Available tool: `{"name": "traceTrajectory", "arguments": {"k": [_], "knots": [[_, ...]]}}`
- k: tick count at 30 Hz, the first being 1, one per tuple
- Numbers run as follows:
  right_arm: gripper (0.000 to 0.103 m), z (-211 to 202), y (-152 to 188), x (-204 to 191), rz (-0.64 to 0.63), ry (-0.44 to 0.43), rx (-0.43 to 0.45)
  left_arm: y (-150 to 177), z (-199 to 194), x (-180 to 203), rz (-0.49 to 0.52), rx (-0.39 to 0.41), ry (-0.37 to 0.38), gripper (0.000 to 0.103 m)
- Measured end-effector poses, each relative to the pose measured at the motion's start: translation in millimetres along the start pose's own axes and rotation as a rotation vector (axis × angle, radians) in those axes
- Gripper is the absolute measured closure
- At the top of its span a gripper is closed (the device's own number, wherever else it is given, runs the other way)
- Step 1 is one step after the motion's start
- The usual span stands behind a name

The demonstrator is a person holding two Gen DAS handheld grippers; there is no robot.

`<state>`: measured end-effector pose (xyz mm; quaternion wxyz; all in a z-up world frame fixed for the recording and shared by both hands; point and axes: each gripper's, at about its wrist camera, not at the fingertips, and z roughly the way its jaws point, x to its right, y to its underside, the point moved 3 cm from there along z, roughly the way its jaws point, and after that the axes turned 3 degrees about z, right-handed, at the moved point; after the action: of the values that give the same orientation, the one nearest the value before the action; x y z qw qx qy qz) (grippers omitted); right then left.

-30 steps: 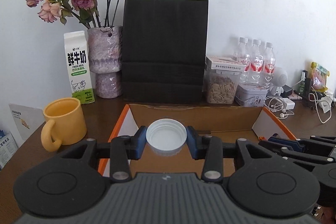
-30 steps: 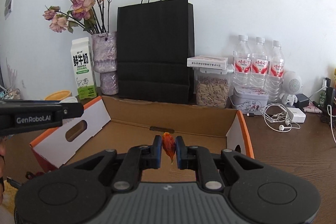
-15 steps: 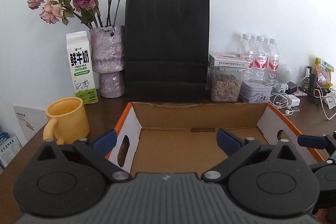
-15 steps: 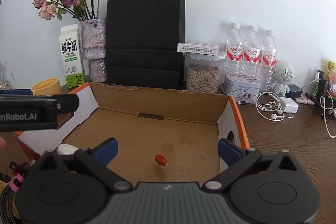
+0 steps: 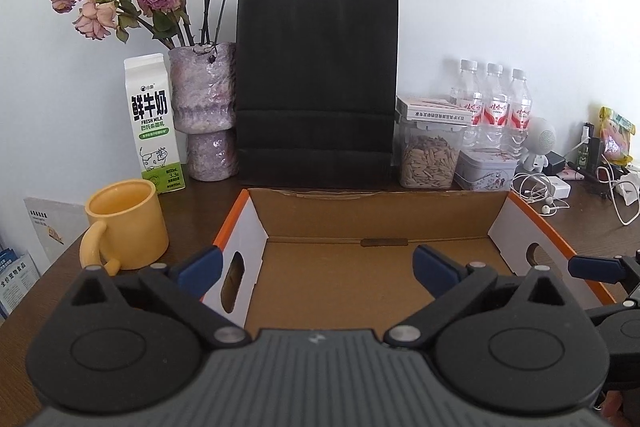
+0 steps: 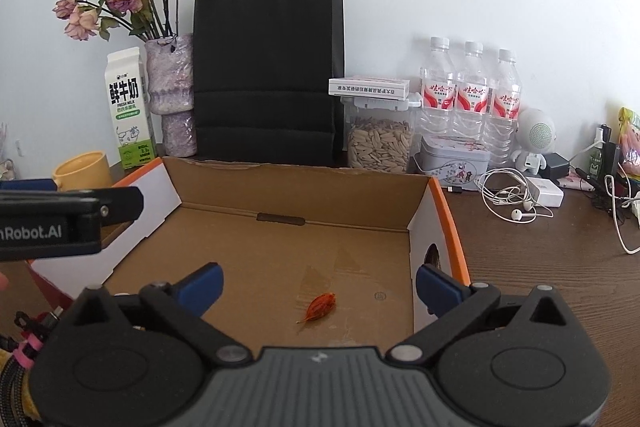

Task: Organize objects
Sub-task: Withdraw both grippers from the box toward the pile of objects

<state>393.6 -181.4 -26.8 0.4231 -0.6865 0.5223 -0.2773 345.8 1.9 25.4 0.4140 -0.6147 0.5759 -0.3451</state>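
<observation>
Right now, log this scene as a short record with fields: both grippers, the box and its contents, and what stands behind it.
left gripper: open, nothing between the fingers
right gripper: open, nothing between the fingers
cardboard box: open-topped, on the brown table
box contents seen: a small orange-red flower bud lying on the floor of the box
left of box: yellow mug
behind box: milk carton, vase of dried roses, black paper bag, jar of seeds, three water bottles

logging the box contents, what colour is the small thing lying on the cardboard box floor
Orange-red: the small dried bud on the cardboard box floor shows best in the right wrist view.
</observation>
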Motion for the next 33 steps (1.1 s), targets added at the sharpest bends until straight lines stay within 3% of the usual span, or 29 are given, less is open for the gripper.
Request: {"name": "traceTrajectory", "arguments": {"k": [17,33], "knots": [[0.0,-56.8,0.7,0.5,-0.005,-0.006,0.092,2.5,-53.7,-13.3,-0.046,0.069,0.021,0.0],[0.0,-156.2,61.8,4.1,-0.007,0.007,0.084,46.8,-139.0,-30.0,-0.046,0.053,0.029,0.0]]}}
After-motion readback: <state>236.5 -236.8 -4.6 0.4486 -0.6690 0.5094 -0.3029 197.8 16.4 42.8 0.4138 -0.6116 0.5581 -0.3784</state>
